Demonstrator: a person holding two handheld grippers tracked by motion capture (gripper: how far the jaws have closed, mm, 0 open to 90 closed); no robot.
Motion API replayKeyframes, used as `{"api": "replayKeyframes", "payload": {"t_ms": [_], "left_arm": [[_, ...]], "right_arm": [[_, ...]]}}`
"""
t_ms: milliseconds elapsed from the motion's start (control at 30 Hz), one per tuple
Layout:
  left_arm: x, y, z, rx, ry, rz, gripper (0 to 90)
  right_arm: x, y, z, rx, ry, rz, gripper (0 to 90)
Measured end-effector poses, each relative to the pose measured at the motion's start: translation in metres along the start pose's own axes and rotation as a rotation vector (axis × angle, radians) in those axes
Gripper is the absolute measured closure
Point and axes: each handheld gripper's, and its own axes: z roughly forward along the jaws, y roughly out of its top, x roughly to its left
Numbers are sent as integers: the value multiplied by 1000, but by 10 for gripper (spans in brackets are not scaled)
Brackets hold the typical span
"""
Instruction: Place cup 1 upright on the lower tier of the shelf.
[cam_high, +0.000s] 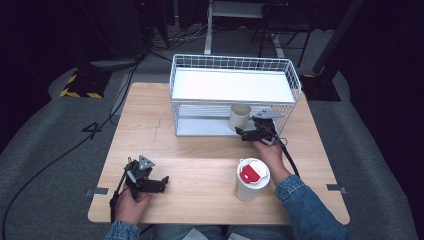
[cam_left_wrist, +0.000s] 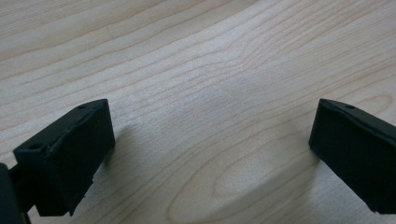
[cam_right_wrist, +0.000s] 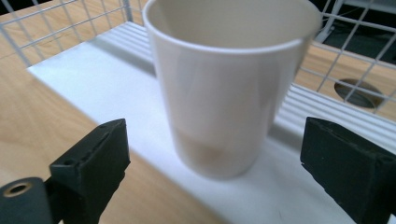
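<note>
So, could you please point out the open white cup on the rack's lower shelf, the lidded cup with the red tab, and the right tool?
Open white cup (cam_right_wrist: 224, 107): right gripper view, side wall.
Lidded cup (cam_high: 245, 190): high view, white side wall below the lid.
Right tool (cam_high: 239, 131): high view, between its fingertips.

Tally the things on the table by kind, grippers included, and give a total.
Cups: 2, an open cup on the rack's lower shelf and a lidded cup with a red tab.
Wire racks: 1, the white rack.
Grippers: 2, left gripper and right gripper.
Total: 5
</note>
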Motion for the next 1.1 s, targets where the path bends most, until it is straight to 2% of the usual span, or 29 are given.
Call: {"api": "replayKeyframes", "payload": {"t_ms": [67, 133, 433, 567, 700, 767, 800, 867, 1000, 1100], "left_arm": [[-1, 0, 0, -1, 1, -4, 6], [-1, 1, 1, 1, 3, -5, 6], [-5, 6, 6, -1, 8, -15, 6], [-6, 8, 8, 1, 2, -8, 6], [-6, 8, 8, 1, 2, -8, 6], [-6, 8, 8, 1, 2, -8, 6], [-6, 8, 8, 0, 2, -7, 6], [-6, 8, 8, -1, 4, -9, 8], [-7, 8, 7, 1, 5, -6, 9], [-7, 8, 7, 0, 5, -6, 9]], "right_arm": [[0, 0, -4, 8, 4, 7, 84], [-1, 0, -15, 12, 26, 4, 84], [7, 1, -61, 9, 61, -67, 84], [9, -6, -83, 26, 50, -106, 84], [8, -6, -99, 62, 56, -107, 84], [8, -6, -103, 61, 51, -113, 83], [10, -8, -112, 39, 25, -137, 84], [10, -8, -115, 34, 21, -144, 84], [11, -17, -128, 34, 9, -149, 84], [9, -25, -139, 22, -3, -132, 84]]}}
